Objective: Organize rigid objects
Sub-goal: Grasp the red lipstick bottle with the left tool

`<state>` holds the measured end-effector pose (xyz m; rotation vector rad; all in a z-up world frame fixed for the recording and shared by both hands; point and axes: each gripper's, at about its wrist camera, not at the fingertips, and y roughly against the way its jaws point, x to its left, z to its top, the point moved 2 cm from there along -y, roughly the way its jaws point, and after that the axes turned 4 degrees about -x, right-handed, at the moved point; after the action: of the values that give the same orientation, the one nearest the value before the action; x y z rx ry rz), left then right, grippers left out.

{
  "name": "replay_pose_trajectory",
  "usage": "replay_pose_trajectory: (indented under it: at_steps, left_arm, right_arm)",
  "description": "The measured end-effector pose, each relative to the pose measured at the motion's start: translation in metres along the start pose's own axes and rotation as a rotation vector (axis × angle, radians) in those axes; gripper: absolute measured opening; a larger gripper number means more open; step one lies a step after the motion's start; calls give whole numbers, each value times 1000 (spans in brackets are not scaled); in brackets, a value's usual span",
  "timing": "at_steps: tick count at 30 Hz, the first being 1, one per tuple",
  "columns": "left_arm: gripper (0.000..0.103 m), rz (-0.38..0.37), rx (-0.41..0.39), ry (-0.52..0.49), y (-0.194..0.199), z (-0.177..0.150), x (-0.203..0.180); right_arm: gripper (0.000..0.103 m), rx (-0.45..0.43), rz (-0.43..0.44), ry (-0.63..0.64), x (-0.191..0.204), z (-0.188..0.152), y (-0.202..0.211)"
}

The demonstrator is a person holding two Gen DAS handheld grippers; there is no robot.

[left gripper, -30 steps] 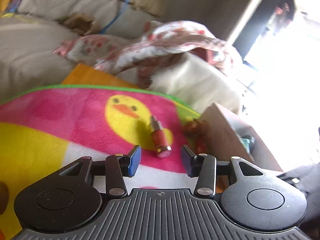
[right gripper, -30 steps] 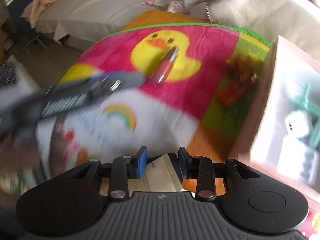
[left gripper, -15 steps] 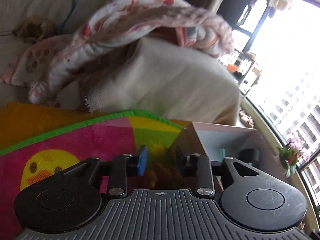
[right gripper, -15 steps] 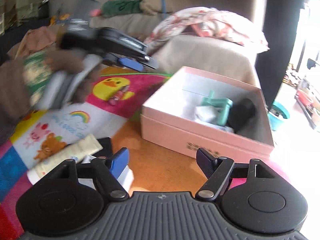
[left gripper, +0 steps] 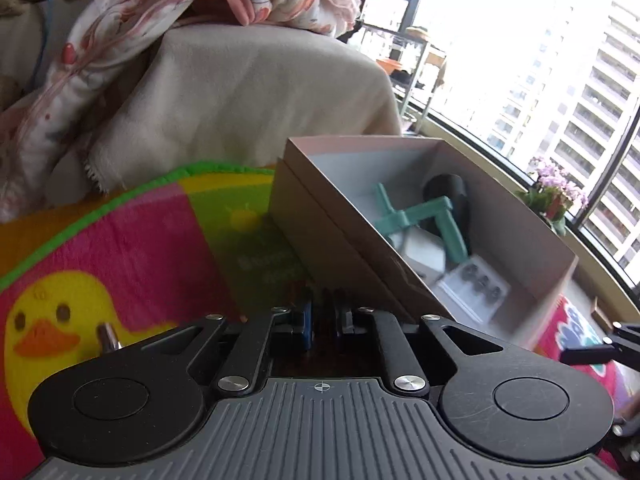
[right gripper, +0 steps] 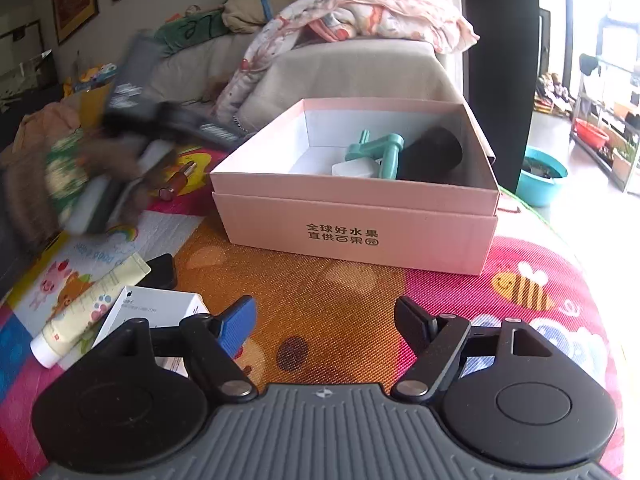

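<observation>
My left gripper (left gripper: 322,322), jaws clenched on something small and unidentifiable, sits just left of the pink box (left gripper: 340,252); right jaws released.

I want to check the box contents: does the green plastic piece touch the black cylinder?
Touching: in the right wrist view, the green plastic piece lies directly against the black cylinder.

One box, six loose items.
One pink cardboard box (right gripper: 360,236) holds one teal plastic bracket (right gripper: 378,148), one black cylinder (right gripper: 430,154), one white block (right gripper: 352,169); outside lie one cream tube (right gripper: 92,300), one white carton (right gripper: 156,308), one red lipstick (right gripper: 176,182).

Matt pink cardboard box (right gripper: 360,236), glossy textured play mat (right gripper: 336,292) (woven-look), fuzzy beige blanket (left gripper: 248,92)
</observation>
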<state>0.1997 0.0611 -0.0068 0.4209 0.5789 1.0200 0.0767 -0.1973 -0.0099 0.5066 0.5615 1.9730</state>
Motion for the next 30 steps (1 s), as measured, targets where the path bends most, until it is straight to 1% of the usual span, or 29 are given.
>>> replay_pose_trajectory:
  at_steps: [2,5,7,8,9,10,11,13,15,16,17,19,21,24,26,28,30]
  left_arm:
    - [11,-32,0,19,17,-20,-9]
    - [12,-79,28,55,33,-50,-21]
    - [13,-95,12,83,47,-61,-26]
    - [13,-99,-5,101,55,-64,-27]
    - [13,-94,-38,110,63,-65,-27]
    - [17,-68,-79,106,69,-61,-28]
    - [18,-20,-122,92,75,-58,-26]
    - [18,116,-206,86,87,-51,-19]
    - [20,239,-254,148,92,-44,-2]
    - [20,276,-260,209,92,-40,11]
    - [20,291,-263,277,90,-38,24]
    - [20,290,-272,387,81,-31,47]
    - [20,292,-253,425,65,-23,58]
    - [21,343,-192,411,41,-13,68]
    - [22,360,-164,405,32,-13,66]
    - [25,350,-141,391,25,-15,63]
    - [25,324,-125,336,25,-19,53]
  right_arm:
    - [77,7,0,-12,1,-2,-2]
    - [77,23,8,-16,5,-3,-6]
    - [77,29,8,-9,10,-2,-7]
    - [77,29,7,-6,13,-2,-7]
    - [77,26,5,-2,15,-2,-6]
    - [77,22,2,1,16,-2,-6]
    - [77,18,-3,5,18,-2,-5]
    - [78,16,-19,11,19,-3,-7]
    - [79,24,-30,10,20,-7,-10]
    - [79,22,-34,12,21,-9,-11]
    - [79,18,-40,19,22,-10,-12]
    - [83,9,-42,36,25,-11,-11]
    - [84,13,-32,37,25,-11,-12]
    - [86,16,-27,33,25,-11,-13]
    - [86,15,-27,32,25,-11,-13]
    - [87,14,-22,29,24,-12,-13]
    - [87,11,-16,23,23,-12,-13]
